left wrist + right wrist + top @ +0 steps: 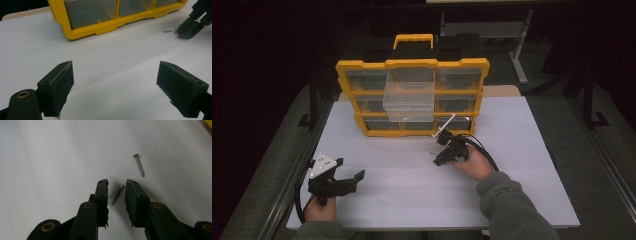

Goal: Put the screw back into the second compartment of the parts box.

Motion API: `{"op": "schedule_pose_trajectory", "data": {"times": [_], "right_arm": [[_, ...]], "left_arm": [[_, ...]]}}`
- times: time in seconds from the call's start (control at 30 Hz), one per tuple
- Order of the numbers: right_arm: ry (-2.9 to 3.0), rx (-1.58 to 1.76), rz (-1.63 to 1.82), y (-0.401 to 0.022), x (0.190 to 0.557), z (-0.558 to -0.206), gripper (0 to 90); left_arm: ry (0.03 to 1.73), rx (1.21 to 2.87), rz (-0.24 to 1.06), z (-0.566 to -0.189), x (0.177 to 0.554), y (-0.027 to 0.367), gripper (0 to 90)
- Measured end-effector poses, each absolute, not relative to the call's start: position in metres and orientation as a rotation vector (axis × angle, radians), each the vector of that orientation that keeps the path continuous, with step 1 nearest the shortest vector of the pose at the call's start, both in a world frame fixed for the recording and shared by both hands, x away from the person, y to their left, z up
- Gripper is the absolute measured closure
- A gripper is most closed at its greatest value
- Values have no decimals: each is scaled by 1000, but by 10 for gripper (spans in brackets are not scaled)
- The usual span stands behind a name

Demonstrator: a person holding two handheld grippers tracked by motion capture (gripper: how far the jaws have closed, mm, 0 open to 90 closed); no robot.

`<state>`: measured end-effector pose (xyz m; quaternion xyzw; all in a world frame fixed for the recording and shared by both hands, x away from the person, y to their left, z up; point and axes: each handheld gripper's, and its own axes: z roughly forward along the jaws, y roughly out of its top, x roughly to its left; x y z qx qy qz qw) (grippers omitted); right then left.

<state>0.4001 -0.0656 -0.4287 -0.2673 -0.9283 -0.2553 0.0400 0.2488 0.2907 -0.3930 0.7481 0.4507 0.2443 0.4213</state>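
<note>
My right gripper [117, 183] points down at the white table [50, 157], its jaws a narrow gap apart. A small silver screw [117, 194] lies on the table between the pads, and neither pad touches it. Just beyond the tips lies a second screw [139, 165]. In the high view the right gripper [438, 149] is just in front of the yellow organizer [362, 65]. My left gripper [351, 168] rests at the front left, wide open with nothing between its pads [60, 85]. From the left gripper view, the right gripper [190, 26] is seen next to a screw [167, 31].
The yellow organizer [82, 33] stands upright at the back of the table [412, 190], and one clear drawer [408, 100] is pulled out from its middle column. Dark floor and a metal rail run along the table's left edge.
</note>
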Motion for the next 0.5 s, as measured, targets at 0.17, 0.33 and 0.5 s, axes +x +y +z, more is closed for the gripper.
{"op": "schedule_pose_trajectory", "data": {"times": [0.17,0.33,0.5], "right_arm": [[-2929,-788,-773,-61,396,-428,813],[-2952,-781,-780,-62,396,-429,863],[-2930,-759,-780,-66,397,-429,867]], "left_arm": [[1131,1868,611,-393,249,290,139],[1130,1870,611,-393,249,291,139],[1128,1871,612,-393,249,291,139]]}}
